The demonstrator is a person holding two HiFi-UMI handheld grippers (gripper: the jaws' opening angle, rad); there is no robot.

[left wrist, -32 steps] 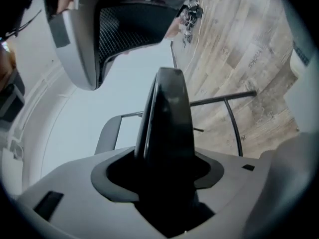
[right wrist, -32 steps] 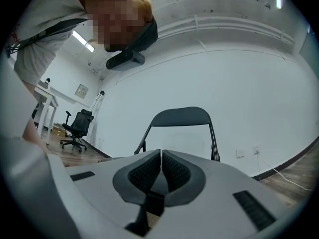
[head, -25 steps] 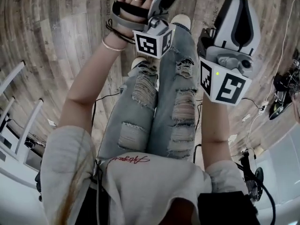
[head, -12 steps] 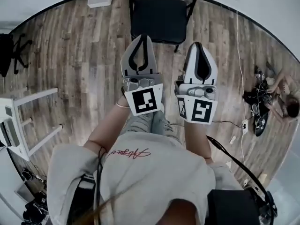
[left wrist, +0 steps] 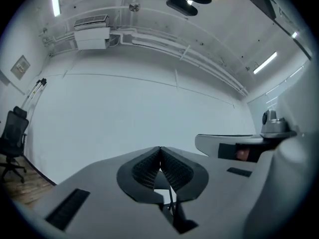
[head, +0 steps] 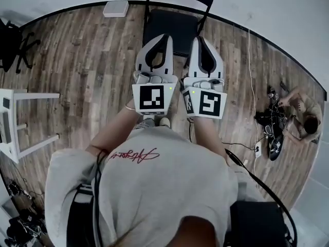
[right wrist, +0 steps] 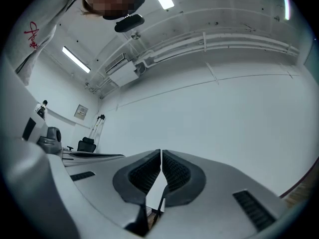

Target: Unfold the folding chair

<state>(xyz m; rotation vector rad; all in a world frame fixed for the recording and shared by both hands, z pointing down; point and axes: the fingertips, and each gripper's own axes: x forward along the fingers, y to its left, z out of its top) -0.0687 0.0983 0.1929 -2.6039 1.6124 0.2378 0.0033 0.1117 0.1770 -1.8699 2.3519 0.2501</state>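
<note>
- Two claws share the middle of the head view. The left claw (head: 165,36) and the right claw (head: 202,39) are held close side by side at chest height, each pinched shut and empty.
- Beyond their tips the folding chair (head: 172,24) stands on the wooden floor (head: 82,60), close to the far wall (head: 267,9). The tips overlap its front edge in the picture, but no contact shows.
- By my reading the chair is already unfolded. Its seat lies flat and faces the person, the backrest rises behind it, and thin legs angle out on both sides. Nothing of the task looks left, except perhaps checking that it stands firm.
- It is black all over, with a broad, slightly rounded seat, a curved backrest and a slim dark frame. It stands upright and square to the person.
- Off to the left are a white stool (head: 20,117) and a dark office chair (head: 13,48). Neither looks involved.
- From the left gripper view, the left claw (left wrist: 160,151) has its ribbed pads pressed together with nothing between them. It points at a bare white wall, and the folding chair is out of the picture.
- From the right gripper view, the right claw (right wrist: 161,153) is likewise closed and empty, aimed at the same wall. Something thin and dark shows under the pads, too small to identify.
</note>
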